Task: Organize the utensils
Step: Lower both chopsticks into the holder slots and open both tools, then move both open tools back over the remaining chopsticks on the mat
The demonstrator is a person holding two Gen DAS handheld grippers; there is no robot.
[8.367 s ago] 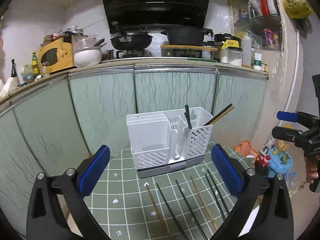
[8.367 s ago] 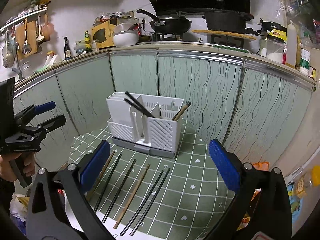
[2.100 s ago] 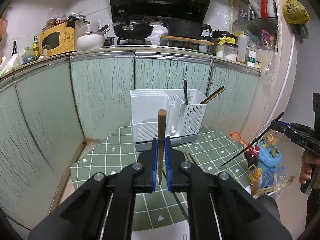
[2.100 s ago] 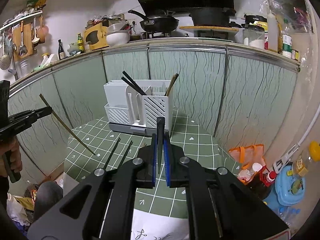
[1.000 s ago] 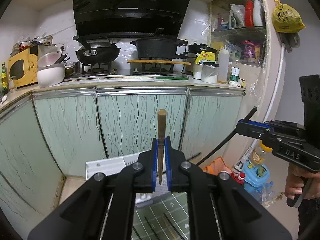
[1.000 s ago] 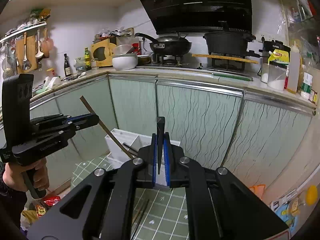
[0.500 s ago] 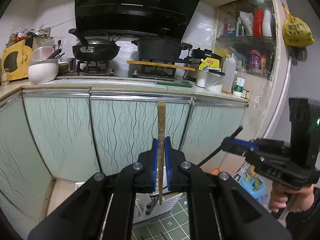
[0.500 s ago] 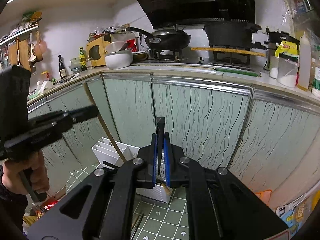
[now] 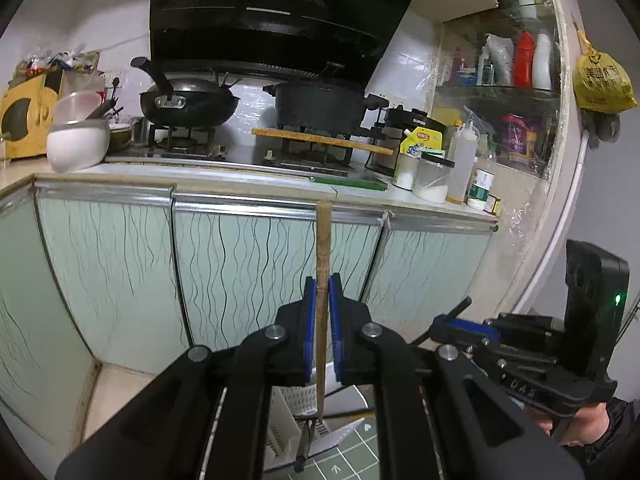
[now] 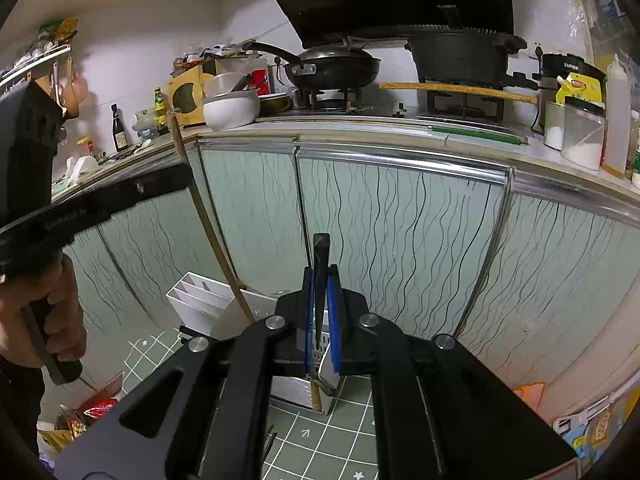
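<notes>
While both of your tools hang over the white utensil caddy [image 10: 208, 304], the thing to watch is how each stick lines up with the slots below. Your left gripper [image 9: 321, 312] has its blue pads pressed together on a wooden chopstick [image 9: 322, 248], which stands close to upright, its long axis running top to bottom through the jaws, with the lower tip pointing down toward the caddy's slotted compartment [image 9: 298, 400] just beneath. Seen from the right wrist view, that same brown stick slants down from the left tool to the near edge of the caddy's taller section; whether the tip is already inside or only at the rim you cannot tell from here. Your right gripper [image 10: 320, 312] is likewise pinched shut, on a black chopstick [image 10: 321, 264], also held near vertical, and it sits directly above the right-hand perforated compartment [image 10: 320, 344], where another wooden stick leans. Both hands look about equally close to the caddy, the left perhaps lower. By my reading, you're at the drop-in step: keep each stick steep and over its slot, because a tilt could catch the divider wall. On the green tiled mat [image 10: 340, 432] near you, more dark chopsticks [image 10: 270, 440] wait.
</notes>
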